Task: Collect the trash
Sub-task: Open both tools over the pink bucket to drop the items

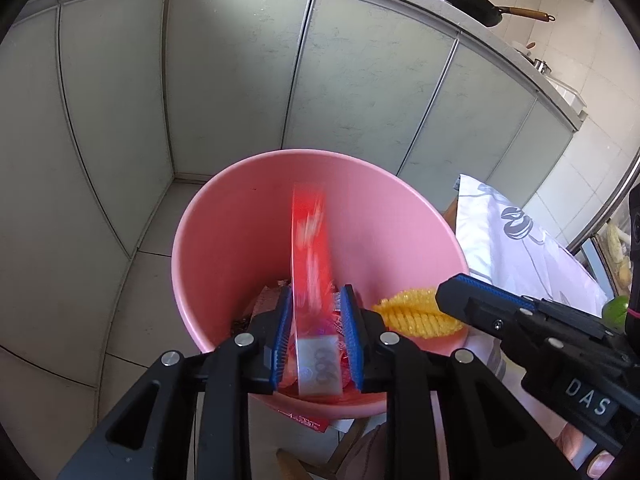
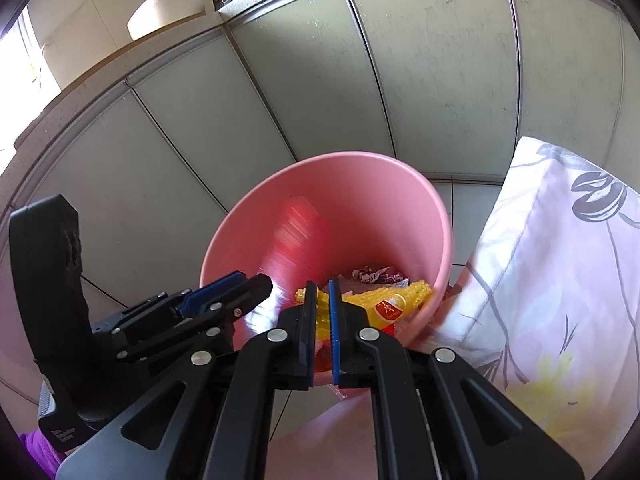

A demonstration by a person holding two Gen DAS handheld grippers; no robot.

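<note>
Left wrist view: the left claw (image 1: pixel 318 334) is sitting over the near rim of the pink bin (image 1: pixel 224 216), pointing down into it. A red wrapper (image 1: pixel 310 248) is standing between its blue pads (image 1: pixel 282 328), long axis running straight ahead from the claw, far end blurred and reaching toward the far wall of the bin. Pads look to be standing just off the wrapper sides, so I'm reading it as released or releasing; contact on the right pad is hard to tell. Ahead and below the claw, crumpled scraps are lying on the bin floor. To the right of the claw, the right claw (image 1: pixel 448 300) is coming in over the rim, clenched, with a yellow ridged wrapper (image 1: pixel 416 314) just beside its tip.

Right wrist view: the right claw (image 2: pixel 320 308) is clenched with only a thin slit between the pads; whether it is pinching the yellow ridged wrapper (image 2: pixel 384 304) I cannot tell, as that lies directly ahead and slightly right, inside the bin (image 2: pixel 400 208). The left claw (image 2: pixel 256 288) is to its left at the rim, nearer the red wrapper (image 2: pixel 296 232).

Surroundings: the bin is standing on a tiled floor (image 1: pixel 120 288) before grey cabinet doors (image 1: pixel 240 80), with a patterned cloth (image 2: pixel 560 260) just right of it and a pan (image 1: pixel 466 2) on the tabletop above.
</note>
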